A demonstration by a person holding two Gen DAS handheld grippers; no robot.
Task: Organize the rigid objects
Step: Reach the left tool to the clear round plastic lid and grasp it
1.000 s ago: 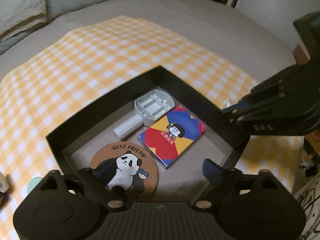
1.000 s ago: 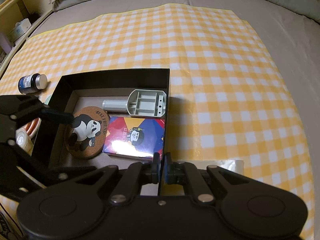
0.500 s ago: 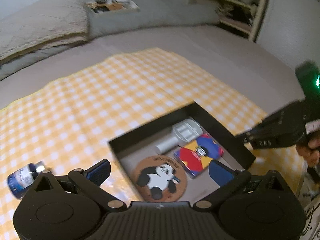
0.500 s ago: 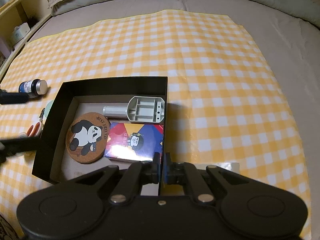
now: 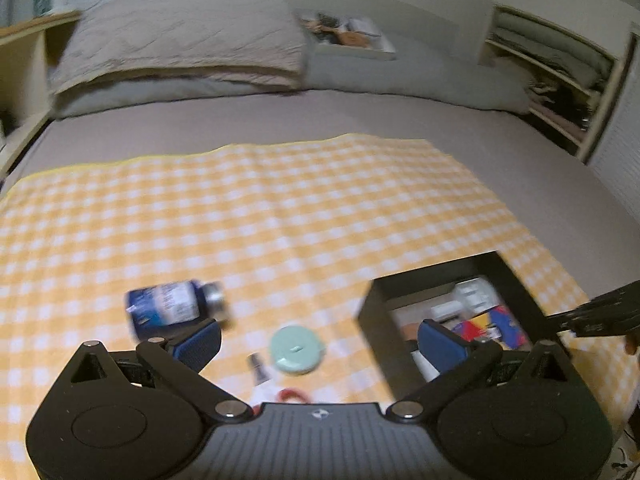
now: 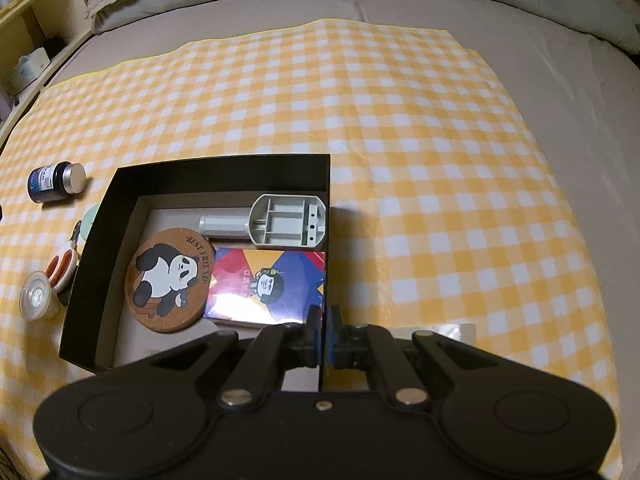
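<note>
A black box [image 6: 224, 170] lies on a yellow checked cloth [image 6: 400, 120]. In it are a panda cork coaster [image 6: 170, 280], a colourful card box [image 6: 268, 284] and a grey plastic part [image 6: 280, 222]. My right gripper [image 6: 324, 332] is shut on the box's right wall near its front corner. My left gripper [image 5: 318, 340] is open and empty, held above the cloth left of the box [image 5: 376, 320]. A blue bottle [image 5: 172, 306] lies on its side by its left finger; a mint round lid [image 5: 296, 350] lies between the fingers.
Left of the box lie the blue bottle [image 6: 56, 182], red-handled scissors [image 6: 62, 266] and a small clear round container [image 6: 36, 296]. A clear plastic piece [image 6: 456, 330] lies right of the gripper. Pillows [image 5: 180, 40] and shelves [image 5: 560, 80] are at the back.
My left gripper has pulled back out of the box and swung left over the cloth, bringing the bottle and mint lid into view. The right gripper stays shut on the box wall.
</note>
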